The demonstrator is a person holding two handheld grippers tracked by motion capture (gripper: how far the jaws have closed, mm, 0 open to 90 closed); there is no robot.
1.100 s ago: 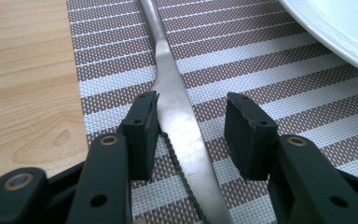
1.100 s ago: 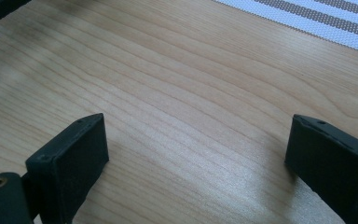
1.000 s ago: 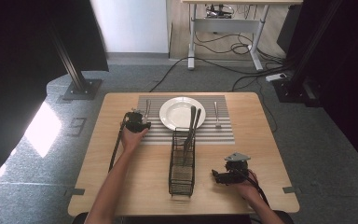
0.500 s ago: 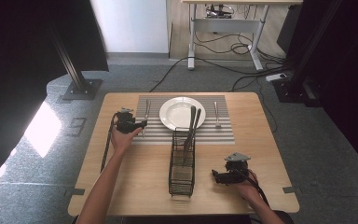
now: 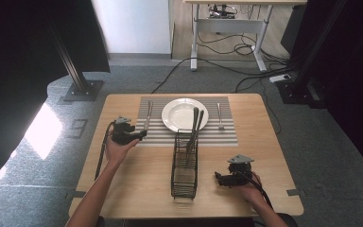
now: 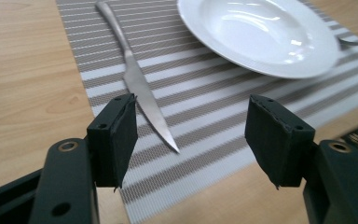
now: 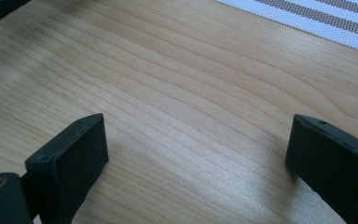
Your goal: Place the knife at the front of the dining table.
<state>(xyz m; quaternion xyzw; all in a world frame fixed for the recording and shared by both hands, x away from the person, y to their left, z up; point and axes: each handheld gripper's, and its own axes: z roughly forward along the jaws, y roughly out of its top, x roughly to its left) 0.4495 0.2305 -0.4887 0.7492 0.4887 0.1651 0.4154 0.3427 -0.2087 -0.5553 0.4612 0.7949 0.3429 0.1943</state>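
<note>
A silver knife (image 6: 137, 86) lies on the striped placemat (image 6: 205, 116), left of a white plate (image 6: 261, 35); it is the knife (image 5: 148, 117) in the high view too. My left gripper (image 6: 191, 135) hovers just short of the blade tip. Its jaws have just been opening and stand open, with nothing between them. From above, the left gripper (image 5: 138, 135) is at the placemat's (image 5: 227, 135) near left corner. My right gripper (image 7: 196, 154) is open over bare wood, and the right gripper (image 5: 219, 178) sits right of a black wire caddy (image 5: 184, 175).
The caddy holds utensils (image 5: 195, 124) that lean over the plate's (image 5: 185, 115) near rim. A fork (image 5: 220, 117) lies on the mat right of the plate. Cables trail from both grippers. The table's edges (image 5: 189, 215) are close to both hands.
My left gripper has drawn back from the knife, leftward and toward the person. The knife stays on the mat. The right gripper has not moved.
</note>
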